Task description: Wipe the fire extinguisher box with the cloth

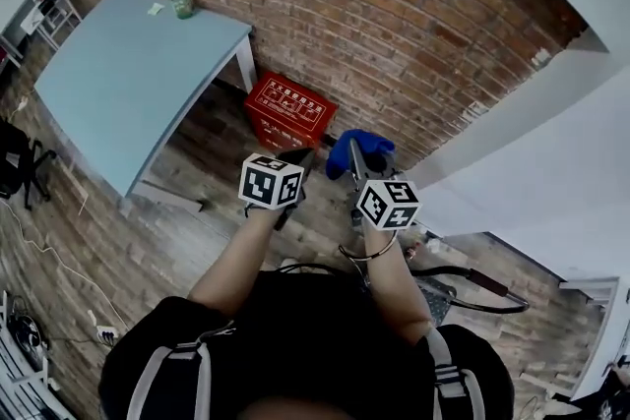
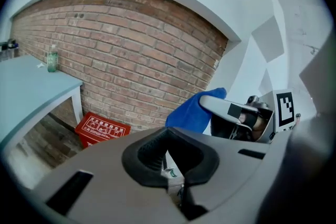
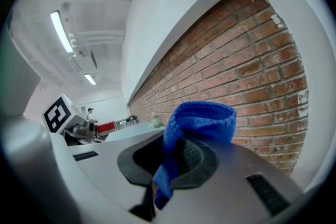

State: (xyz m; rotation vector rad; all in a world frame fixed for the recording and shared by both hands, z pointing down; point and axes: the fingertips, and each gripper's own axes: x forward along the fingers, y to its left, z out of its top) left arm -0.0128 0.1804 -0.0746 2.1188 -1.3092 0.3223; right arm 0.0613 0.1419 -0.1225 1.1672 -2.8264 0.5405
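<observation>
The red fire extinguisher box [image 1: 288,110] stands on the wooden floor against the brick wall, just right of the table leg; it also shows low left in the left gripper view [image 2: 102,129]. My right gripper [image 1: 352,155] is shut on a blue cloth [image 1: 356,150], held in the air to the right of the box and clear of it. The cloth [image 3: 199,123] hangs folded between the jaws of that gripper [image 3: 173,165]. My left gripper [image 1: 298,157] hovers near the box's front right, jaws together with nothing in them [image 2: 170,165]. From there the cloth [image 2: 197,111] appears to the right.
A pale blue table [image 1: 128,84] with a green bottle [image 1: 180,0] stands left of the box. The brick wall [image 1: 394,15] runs behind it and a white wall [image 1: 551,162] closes the right side. Cables [image 1: 59,261] lie on the floor at left.
</observation>
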